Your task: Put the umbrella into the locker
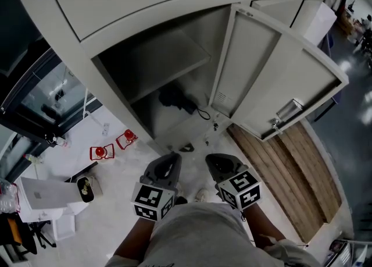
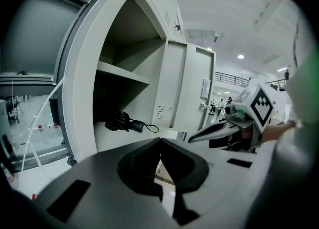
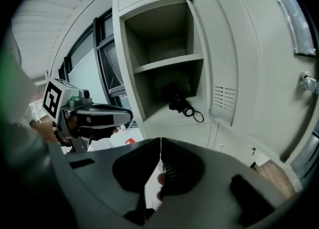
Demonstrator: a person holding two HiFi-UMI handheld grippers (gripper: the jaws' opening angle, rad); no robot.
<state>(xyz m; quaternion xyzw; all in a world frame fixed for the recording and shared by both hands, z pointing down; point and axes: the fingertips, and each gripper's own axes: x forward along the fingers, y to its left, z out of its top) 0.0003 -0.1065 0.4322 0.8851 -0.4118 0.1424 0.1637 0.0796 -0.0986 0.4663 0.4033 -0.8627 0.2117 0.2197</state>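
Our right claw (image 3: 160, 142) is pressed fully closed, tip against tip, with nothing between its jaws, and our left claw (image 2: 160, 140) is the same: closed and empty. We hold the two side by side, low and close to the body, both angled down toward the locker (image 1: 107, 82) but well apart from it, so neither touches anything. That reads to us as hands at rest, not hands at work. The umbrella (image 1: 177, 100), dark and folded short, lies inside the locker, on the floor of the lower compartment under the shelf (image 1: 168, 62). It sits toward the back and on its side, which suits a thing that would roll or tip if stood up. Its cord (image 1: 203, 113) trails forward in a loop toward the front edge, on the hinge side. The door (image 1: 273, 79) stands swung wide to our right, leaving the opening clear in front of both claws. Judging by how things lie, the placing itself looks done. If the door is to be shut, we would mind the cord, which lies near enough to the edge that it might catch.
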